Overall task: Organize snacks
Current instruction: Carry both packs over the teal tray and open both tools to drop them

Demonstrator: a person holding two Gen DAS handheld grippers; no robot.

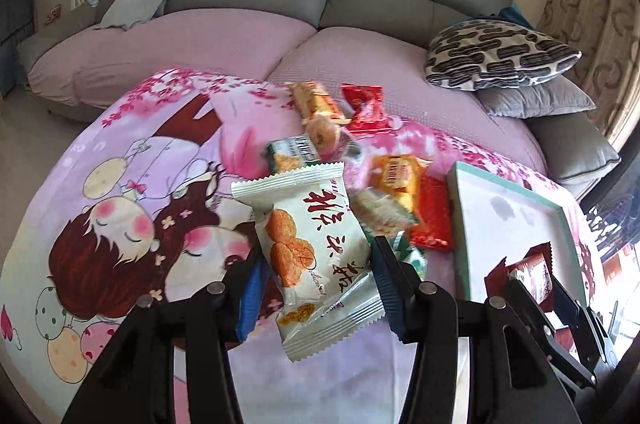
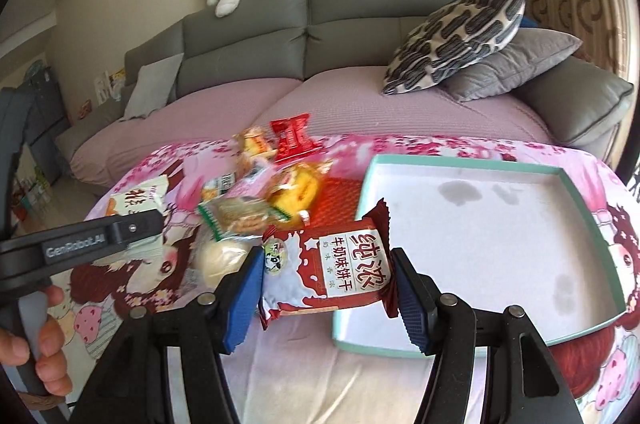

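Right wrist view alone showing person's hand [image 2: 38, 336] gripping left handle. Left claw [image 1: 316, 280] pinching white crinkly snack packet [image 1: 316, 248], lifted above cartoon-print worktop [image 1: 120, 224]. Right claw [image 2: 326, 288] clamping maroon glossy biscuit packet [image 2: 332, 268] beside shallow teal-rimmed tray [image 2: 472, 244]. Loose snack pile [image 2: 260, 199] lying behind.

Teal-rimmed white tray [image 2: 472, 248]; maroon-white biscuit packet [image 2: 326, 270]; grey sofa [image 2: 360, 19]; pink floral blanket [image 1: 120, 183].

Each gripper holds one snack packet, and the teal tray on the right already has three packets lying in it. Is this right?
Not quite. The right wrist view shows the tray with no packets in it, only stains. The rest holds: the left gripper grips a white packet, and the right gripper grips a red-and-white packet.
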